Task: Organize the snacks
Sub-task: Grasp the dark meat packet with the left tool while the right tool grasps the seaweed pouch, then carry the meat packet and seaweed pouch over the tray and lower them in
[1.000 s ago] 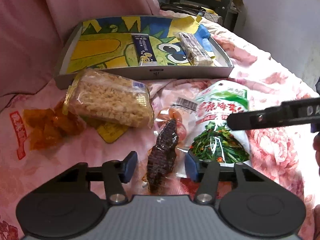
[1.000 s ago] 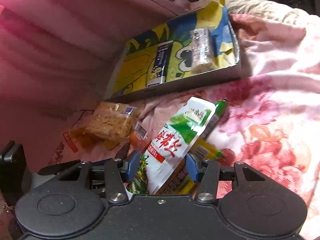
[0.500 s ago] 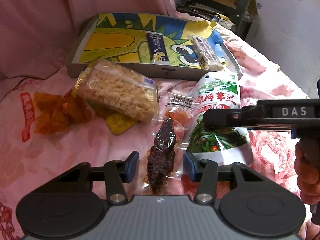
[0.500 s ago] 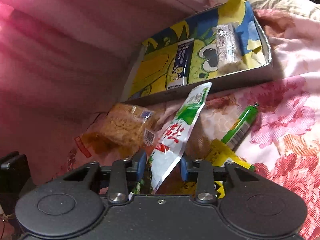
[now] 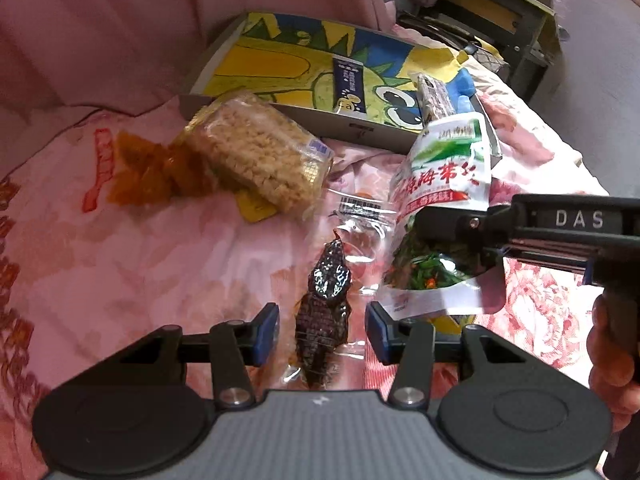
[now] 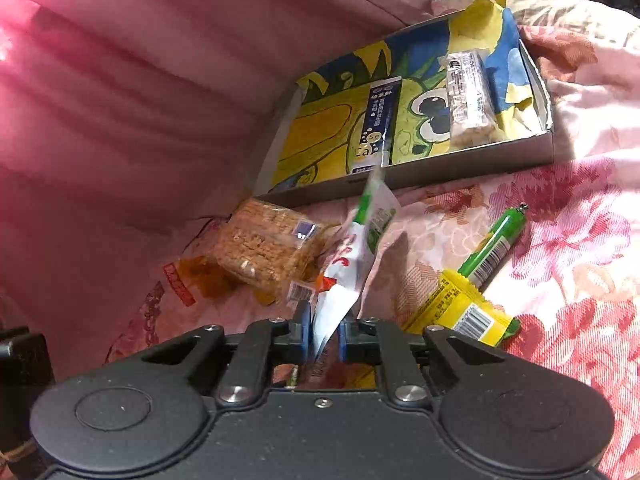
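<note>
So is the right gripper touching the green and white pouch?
Touching: the right wrist view shows the right gripper shut on the green and white pouch, pads pinching its bottom edge.

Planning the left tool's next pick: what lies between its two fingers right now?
In the left wrist view, a dark snack in a clear wrapper lies on the pink floral bedcover between the left tool's open fingers, untouched by either pad.

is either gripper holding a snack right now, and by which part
The right gripper is shut on the green-and-white pickle pouch, pinching its lower edge. The left gripper holds nothing; the dark meat snack lies between its open fingers.
</note>
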{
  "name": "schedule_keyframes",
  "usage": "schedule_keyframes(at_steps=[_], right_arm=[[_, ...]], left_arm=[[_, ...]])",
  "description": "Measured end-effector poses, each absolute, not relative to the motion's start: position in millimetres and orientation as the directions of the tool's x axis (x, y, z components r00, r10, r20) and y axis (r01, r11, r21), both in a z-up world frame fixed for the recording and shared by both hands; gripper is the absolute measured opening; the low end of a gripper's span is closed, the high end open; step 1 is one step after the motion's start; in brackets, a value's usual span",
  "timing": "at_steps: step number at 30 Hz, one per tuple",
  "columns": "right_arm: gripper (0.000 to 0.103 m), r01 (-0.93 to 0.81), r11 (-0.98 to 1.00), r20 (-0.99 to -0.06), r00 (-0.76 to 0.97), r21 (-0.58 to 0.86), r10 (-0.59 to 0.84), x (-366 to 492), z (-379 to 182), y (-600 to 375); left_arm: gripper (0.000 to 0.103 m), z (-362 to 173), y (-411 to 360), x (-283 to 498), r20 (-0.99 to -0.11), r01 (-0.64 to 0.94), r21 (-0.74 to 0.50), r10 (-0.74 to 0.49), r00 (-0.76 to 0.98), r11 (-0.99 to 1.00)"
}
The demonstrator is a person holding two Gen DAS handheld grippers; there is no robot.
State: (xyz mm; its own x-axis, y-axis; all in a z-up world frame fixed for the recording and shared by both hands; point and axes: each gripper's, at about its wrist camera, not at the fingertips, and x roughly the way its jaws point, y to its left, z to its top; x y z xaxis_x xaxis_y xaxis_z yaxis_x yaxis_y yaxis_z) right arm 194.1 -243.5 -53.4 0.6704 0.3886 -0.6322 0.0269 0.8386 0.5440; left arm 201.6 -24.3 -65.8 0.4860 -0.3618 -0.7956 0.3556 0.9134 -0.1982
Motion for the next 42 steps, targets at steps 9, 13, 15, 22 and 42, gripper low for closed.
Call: schedule_keyframes(at_steps=[9, 13, 15, 22, 42], right_arm=[[0.009, 0.015, 0.825, -0.601, 0.693, 0.565, 0.398, 171.7, -34.1, -247.7], [0.008, 0.012, 0.807, -0.566, 0.719, 0.590, 0.404, 157.6, -20.1, -257.2], [0.008, 0.007, 0.797, -0.546, 0.732, 0.603, 0.407, 151.8, -12.0, -262.8], [0.008, -0.019, 0.808, -0.470, 0.805, 0.589, 0.361, 151.1, 18.7, -286.2], [0.008, -0.012, 0.853, -0.377, 0.894, 0.522, 0.243, 285.3, -1.2, -332.1]], left_arm=[[0.051, -46.9, -12.0, 177.2, -0.773, 0.287, -0.197, -0.329, 0.543, 0.937], [0.051, -33.8, -13.5, 172.4, -0.740, 0.288, -0.181, -0.323, 0.590, 0.940], [0.051, -25.7, -15.8, 172.7, -0.718, 0.293, -0.173, -0.324, 0.616, 0.940], [0.051, 17.3, -36.5, 204.7, -0.648, 0.282, -0.139, -0.303, 0.699, 0.949], [0.051, 0.6, -111.7, 374.0, -0.626, 0.185, -0.121, -0.219, 0.748, 0.975]])
